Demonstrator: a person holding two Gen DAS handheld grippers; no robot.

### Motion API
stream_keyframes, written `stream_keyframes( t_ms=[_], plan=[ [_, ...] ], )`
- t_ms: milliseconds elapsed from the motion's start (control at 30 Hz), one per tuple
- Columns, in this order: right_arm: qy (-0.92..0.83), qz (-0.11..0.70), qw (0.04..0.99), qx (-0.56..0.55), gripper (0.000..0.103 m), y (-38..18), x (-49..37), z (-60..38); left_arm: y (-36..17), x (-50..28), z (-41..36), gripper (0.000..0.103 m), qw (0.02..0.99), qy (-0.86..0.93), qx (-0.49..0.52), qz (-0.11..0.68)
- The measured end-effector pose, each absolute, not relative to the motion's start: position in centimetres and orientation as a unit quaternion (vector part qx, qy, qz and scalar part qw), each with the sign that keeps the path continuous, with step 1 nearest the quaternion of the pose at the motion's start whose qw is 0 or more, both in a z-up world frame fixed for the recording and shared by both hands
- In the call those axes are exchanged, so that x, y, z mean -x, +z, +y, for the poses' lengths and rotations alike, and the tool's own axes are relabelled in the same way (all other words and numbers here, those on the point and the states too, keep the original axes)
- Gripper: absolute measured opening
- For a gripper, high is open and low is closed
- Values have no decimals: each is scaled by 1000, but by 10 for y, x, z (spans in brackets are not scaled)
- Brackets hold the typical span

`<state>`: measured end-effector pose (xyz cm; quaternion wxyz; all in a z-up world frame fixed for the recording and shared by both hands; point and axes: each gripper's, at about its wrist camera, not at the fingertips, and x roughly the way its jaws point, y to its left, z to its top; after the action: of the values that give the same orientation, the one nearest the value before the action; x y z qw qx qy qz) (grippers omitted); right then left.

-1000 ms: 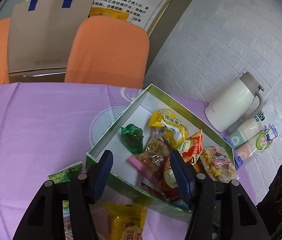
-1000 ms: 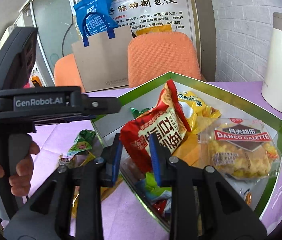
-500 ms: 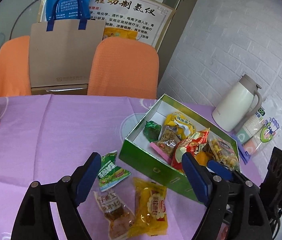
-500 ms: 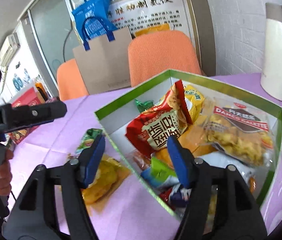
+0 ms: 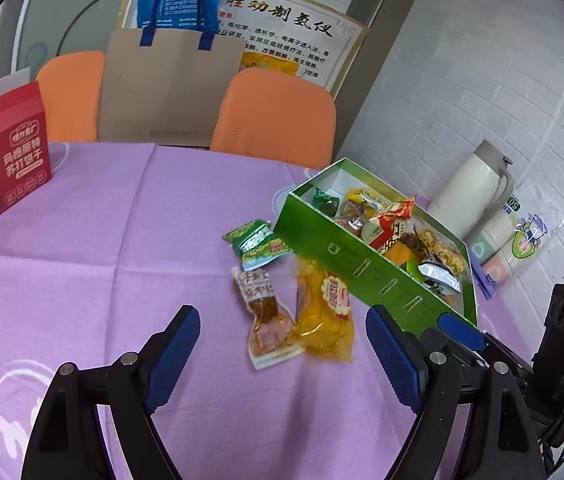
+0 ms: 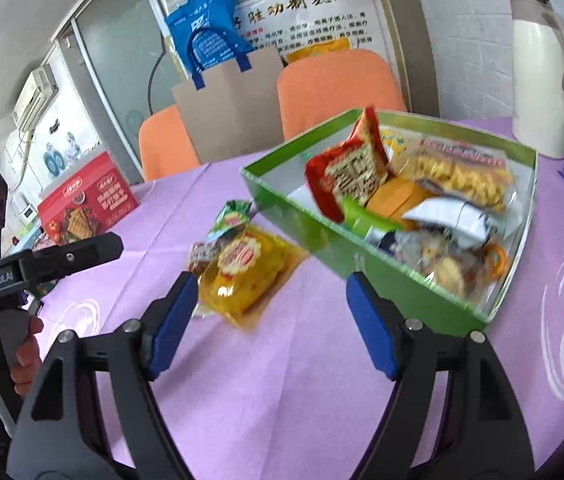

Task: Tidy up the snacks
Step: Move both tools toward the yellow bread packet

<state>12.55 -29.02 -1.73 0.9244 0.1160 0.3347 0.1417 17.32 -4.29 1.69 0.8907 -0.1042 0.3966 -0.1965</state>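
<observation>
Snacks are lying in two groups on the purple-clothed worktop point(image 5: 82, 240): most are piled in the green box point(image 5: 365, 268), while three packets are waiting just outside its near wall. Both grippers are hanging empty, the left gripper point(image 5: 282, 356) and the right gripper point(image 6: 270, 320) each standing with jaws wide apart above the cloth.

Judging by this, another pickup is being lined up. The yellow packet point(image 6: 242, 276) is sitting nearest the right gripper, touching the brown jerky-style packet point(image 5: 266, 316), with the green packet point(image 5: 256, 242) just behind; the next move is calling for a descent over one packet alone, then a lift over the box wall.

Among the boxed snacks, a clear biscuit bag point(image 6: 461, 172) is showing only blurred lettering. The left gripper's handle is reading "GenRobot.AI" in the right wrist view.
</observation>
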Motion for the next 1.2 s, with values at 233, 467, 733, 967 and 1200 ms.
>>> stream_keyframes(
  t_ms=[233,467,733,967,1200],
  plan=[
    [162,379,904,-111,77,-37,-138,-255,-11,-160,-17,87,885,-160,127,419],
    [148,392,905,-77,77,-42,-162,-219,-20,-158,2,87,890,-123,127,420],
    [125,406,902,-72,77,-53,-188,-208,-23,-157,11,87,891,-121,130,419],
    [154,412,896,-64,40,-53,-180,-216,-22,-158,8,87,889,-125,125,422],
    [177,416,888,-81,38,-52,-155,-242,-23,-160,-5,87,886,-132,109,430]
  ],
)
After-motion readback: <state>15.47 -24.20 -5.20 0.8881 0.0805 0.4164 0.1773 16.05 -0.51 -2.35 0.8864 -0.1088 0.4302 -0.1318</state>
